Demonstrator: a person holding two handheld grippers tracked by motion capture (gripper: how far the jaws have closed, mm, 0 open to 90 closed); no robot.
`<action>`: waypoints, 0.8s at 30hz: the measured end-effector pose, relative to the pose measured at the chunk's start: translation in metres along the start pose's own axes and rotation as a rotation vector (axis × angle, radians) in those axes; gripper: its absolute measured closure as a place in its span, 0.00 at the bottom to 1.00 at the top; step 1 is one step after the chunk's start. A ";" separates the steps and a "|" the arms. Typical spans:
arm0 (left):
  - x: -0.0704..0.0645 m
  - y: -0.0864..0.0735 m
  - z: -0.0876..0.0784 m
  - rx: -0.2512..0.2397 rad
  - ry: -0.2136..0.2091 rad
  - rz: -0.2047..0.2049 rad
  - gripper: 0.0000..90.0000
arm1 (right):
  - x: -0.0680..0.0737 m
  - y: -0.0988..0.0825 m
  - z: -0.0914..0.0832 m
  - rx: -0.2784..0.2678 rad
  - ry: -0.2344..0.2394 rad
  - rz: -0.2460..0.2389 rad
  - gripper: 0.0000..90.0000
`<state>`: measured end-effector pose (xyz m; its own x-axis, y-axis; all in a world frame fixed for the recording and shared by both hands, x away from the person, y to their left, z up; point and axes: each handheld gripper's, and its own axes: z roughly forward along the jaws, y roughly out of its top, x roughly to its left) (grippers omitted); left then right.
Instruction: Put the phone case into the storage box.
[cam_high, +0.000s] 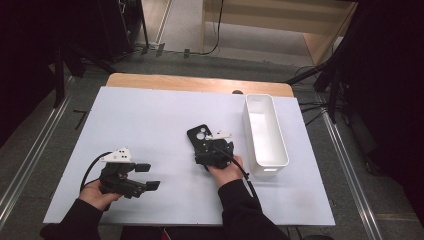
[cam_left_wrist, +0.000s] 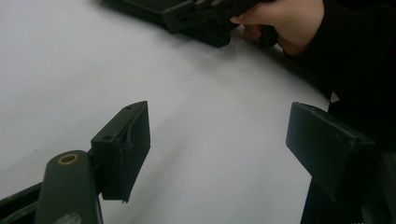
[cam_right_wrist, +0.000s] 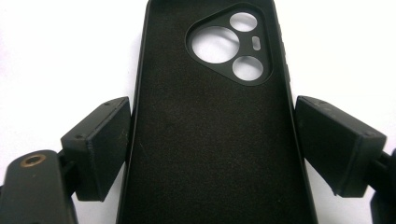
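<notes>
Phone case (cam_right_wrist: 215, 140) clasped by right claw (cam_right_wrist: 212, 144), left claw (cam_left_wrist: 217, 149) released, white bin (cam_high: 280, 145) empty.

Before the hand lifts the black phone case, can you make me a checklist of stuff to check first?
1. Phone case sits between the right gripper jaws: ok.
2. Both pads press the case's sides: cannot tell, they look right at the edges.
3. Case lies flat on the table: ok.
4. White bin is empty and apart from the case: ok.
5. Left gripper is open, holding nothing, away from the case: ok.
</notes>
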<state>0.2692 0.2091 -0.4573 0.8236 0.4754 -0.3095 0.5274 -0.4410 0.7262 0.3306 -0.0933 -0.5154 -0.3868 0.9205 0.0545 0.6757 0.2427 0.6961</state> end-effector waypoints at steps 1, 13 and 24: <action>0.000 0.000 0.000 0.000 0.001 0.000 0.24 | -0.001 0.001 -0.001 -0.001 0.000 0.001 0.14; -0.001 0.000 0.001 -0.011 0.001 -0.005 0.24 | -0.009 0.018 -0.024 -0.024 0.038 -0.021 0.14; -0.004 0.002 0.000 -0.028 0.005 0.015 0.24 | -0.016 0.032 -0.052 -0.040 0.102 -0.017 0.14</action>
<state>0.2670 0.2062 -0.4552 0.8304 0.4726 -0.2952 0.5087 -0.4268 0.7477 0.3262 -0.1155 -0.4569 -0.4615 0.8798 0.1137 0.6437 0.2439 0.7254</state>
